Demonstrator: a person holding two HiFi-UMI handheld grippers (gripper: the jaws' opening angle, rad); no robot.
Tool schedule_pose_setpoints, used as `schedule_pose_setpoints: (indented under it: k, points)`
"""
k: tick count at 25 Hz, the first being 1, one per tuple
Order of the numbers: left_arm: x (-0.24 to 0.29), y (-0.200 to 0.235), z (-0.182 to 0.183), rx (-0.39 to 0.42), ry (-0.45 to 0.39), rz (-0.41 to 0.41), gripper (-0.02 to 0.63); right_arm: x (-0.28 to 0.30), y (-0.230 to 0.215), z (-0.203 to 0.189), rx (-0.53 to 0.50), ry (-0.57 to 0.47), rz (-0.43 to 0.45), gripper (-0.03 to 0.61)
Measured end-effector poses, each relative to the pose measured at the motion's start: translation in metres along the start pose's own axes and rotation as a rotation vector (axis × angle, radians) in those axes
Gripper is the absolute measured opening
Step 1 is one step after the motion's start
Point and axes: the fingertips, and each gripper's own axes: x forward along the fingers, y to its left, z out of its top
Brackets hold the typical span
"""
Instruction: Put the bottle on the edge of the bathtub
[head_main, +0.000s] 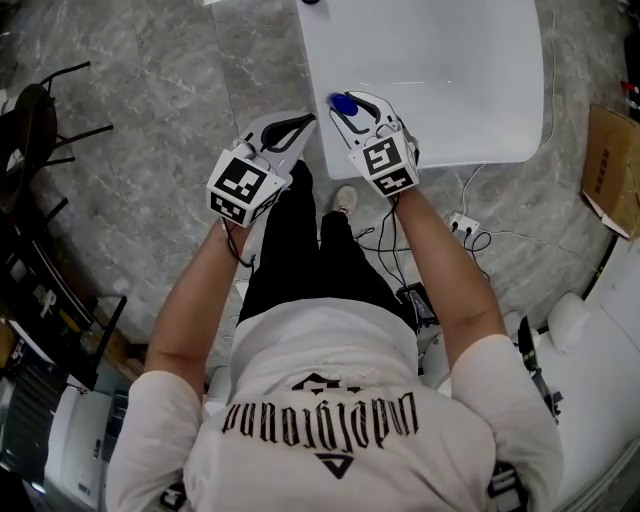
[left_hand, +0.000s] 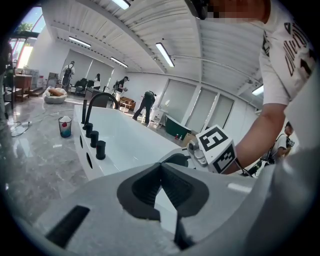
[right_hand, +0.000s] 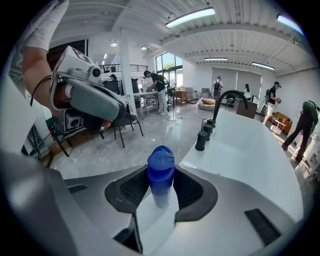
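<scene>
A small bottle with a blue cap and pale body stands upright between my right gripper's jaws, over the near corner of the white bathtub. In the right gripper view the bottle fills the gap of the right gripper, both dark pads against its sides; the bathtub rim stretches away on the right. I cannot see whether its base rests on the rim. My left gripper hovers just left of the tub corner, shut and empty. The left gripper tips meet over the bathtub.
A black faucet and black knobs line the tub's far rim. A black chair stands at the left, a cardboard box at the right, a power strip with cables by the tub. A cup sits on the marble floor.
</scene>
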Motion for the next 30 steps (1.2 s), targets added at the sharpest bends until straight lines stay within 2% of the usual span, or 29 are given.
schedule_pose_setpoints:
  k: [7, 30]
  points:
    - [0.002, -0.003, -0.006, -0.012, 0.004, 0.005, 0.014, 0.001, 0.002, -0.011, -0.018, 0.01, -0.016, 0.155]
    - [0.001, -0.005, -0.018, -0.033, 0.022, -0.001, 0.014, 0.005, 0.009, -0.012, -0.024, 0.03, -0.022, 0.161]
